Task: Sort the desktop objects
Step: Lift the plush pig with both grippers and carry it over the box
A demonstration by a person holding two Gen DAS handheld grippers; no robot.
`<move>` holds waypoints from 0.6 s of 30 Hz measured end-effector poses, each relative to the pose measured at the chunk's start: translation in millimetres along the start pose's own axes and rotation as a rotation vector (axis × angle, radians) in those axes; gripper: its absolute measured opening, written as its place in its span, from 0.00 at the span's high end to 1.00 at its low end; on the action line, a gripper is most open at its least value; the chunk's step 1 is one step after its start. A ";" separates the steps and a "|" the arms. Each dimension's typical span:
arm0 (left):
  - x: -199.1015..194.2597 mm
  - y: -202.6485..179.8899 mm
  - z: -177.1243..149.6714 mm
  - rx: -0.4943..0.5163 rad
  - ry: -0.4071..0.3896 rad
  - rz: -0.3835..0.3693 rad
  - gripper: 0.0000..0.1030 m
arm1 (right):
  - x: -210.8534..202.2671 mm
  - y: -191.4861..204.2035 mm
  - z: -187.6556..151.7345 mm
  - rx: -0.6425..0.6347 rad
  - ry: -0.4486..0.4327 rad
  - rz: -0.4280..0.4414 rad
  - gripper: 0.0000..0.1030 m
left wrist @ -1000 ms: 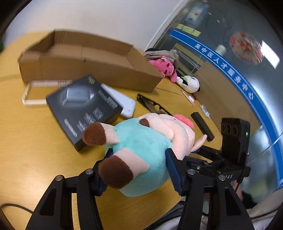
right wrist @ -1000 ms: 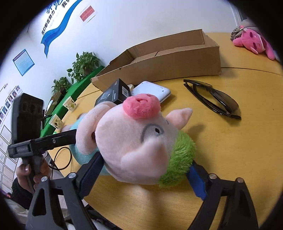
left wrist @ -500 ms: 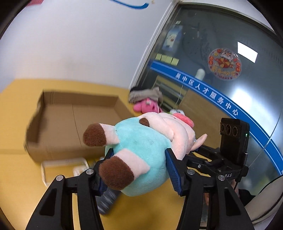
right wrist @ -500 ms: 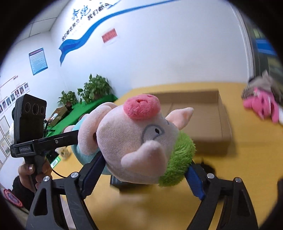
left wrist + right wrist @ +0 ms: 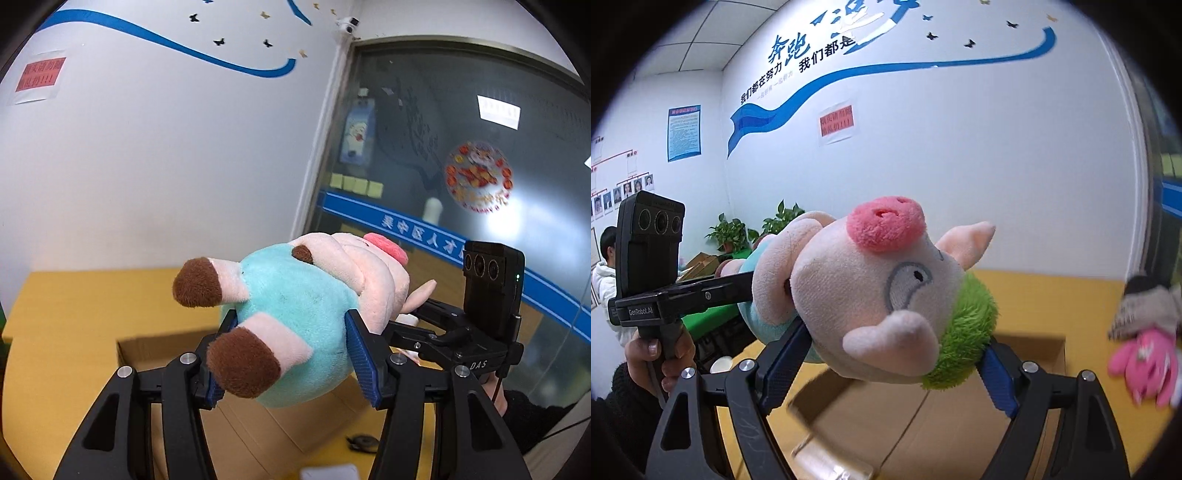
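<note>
Both grippers, left gripper (image 5: 291, 350) and right gripper (image 5: 886, 354), clamp the plush pig (image 5: 303, 317) lengthwise between them. Below both lies the open cardboard box (image 5: 1015, 369), so lowering looks next.

Potted plants (image 5: 753, 230) stand below the wall's red notice (image 5: 837, 123).

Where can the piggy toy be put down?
Inside the open brown cardboard box, right under the plush pig: its floor looks bare. The yellow table beyond the box is free too. It is crowded at the pink plush toy.
</note>
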State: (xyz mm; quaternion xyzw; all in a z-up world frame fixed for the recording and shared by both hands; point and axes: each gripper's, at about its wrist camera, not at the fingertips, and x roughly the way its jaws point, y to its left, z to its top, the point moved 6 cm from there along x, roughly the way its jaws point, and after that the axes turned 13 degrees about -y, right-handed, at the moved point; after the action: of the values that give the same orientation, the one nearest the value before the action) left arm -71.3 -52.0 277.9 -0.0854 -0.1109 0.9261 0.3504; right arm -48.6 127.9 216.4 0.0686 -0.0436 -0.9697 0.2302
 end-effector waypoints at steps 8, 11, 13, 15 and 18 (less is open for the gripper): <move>63.9 87.9 12.3 -0.011 0.052 0.065 0.42 | 102.6 -23.3 -3.4 0.069 0.017 0.011 0.17; 90.5 123.2 -1.4 -0.053 0.087 0.075 0.42 | 134.2 -34.1 -21.4 0.105 0.038 0.006 0.17; 110.5 143.7 -15.8 -0.073 0.120 0.084 0.42 | 156.3 -44.0 -39.1 0.132 0.066 -0.006 0.17; 129.3 159.3 -33.1 -0.089 0.157 0.086 0.42 | 170.6 -55.5 -58.4 0.155 0.095 -0.022 0.17; 152.7 184.7 -65.8 -0.119 0.215 0.088 0.42 | 193.8 -68.6 -92.4 0.176 0.159 -0.047 0.17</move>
State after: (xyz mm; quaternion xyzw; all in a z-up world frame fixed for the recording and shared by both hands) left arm -285.2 -75.2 153.5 -0.2097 -0.1234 0.9178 0.3138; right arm -236.1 96.4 95.3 0.1661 -0.1085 -0.9588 0.2031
